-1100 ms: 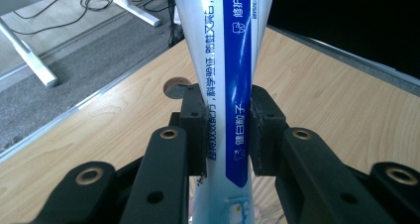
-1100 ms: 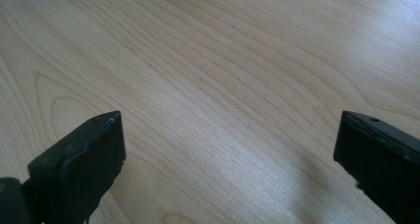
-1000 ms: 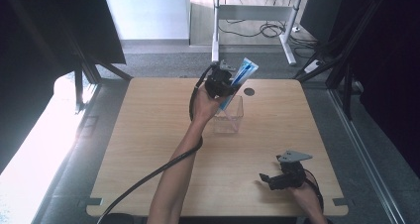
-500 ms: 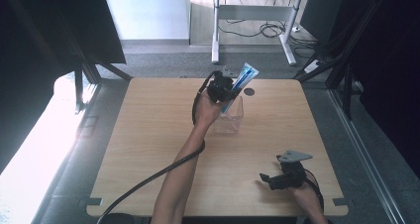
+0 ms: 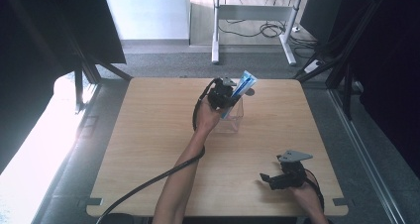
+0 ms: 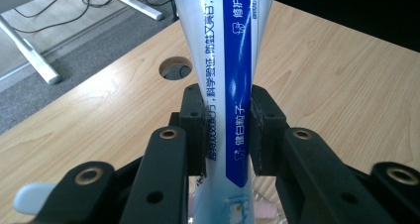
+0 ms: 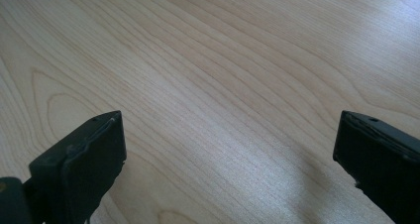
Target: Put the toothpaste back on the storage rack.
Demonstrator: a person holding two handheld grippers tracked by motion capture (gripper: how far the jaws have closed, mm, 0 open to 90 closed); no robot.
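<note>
High view: left gripper [image 5: 229,96] sits at the far middle of the surface [image 5: 148,149], clenched on a blue-and-white toothpaste tube [image 5: 241,86]. The tube leans toward 1 o'clock, lower end over or just inside the clear plastic cup [image 5: 234,119]; the cup's walls are too faint to tell which. Right gripper [image 5: 270,178] rests near the 5 o'clock corner, well apart from both.

Left gripper view: pads press the tube [image 6: 233,85] from both sides, tube running up between the jaws. Cable hole [image 6: 176,68] in the surface at 11 o'clock behind it. Cup rim faintly visible under the tube's lower end.

Right gripper view: jaws spread wide, nothing between them, bare wood [image 7: 223,85] below.

Progress: pick-up done, tube lined up with the cup. Left to do: seat it and let go. Likely late stage.
</note>
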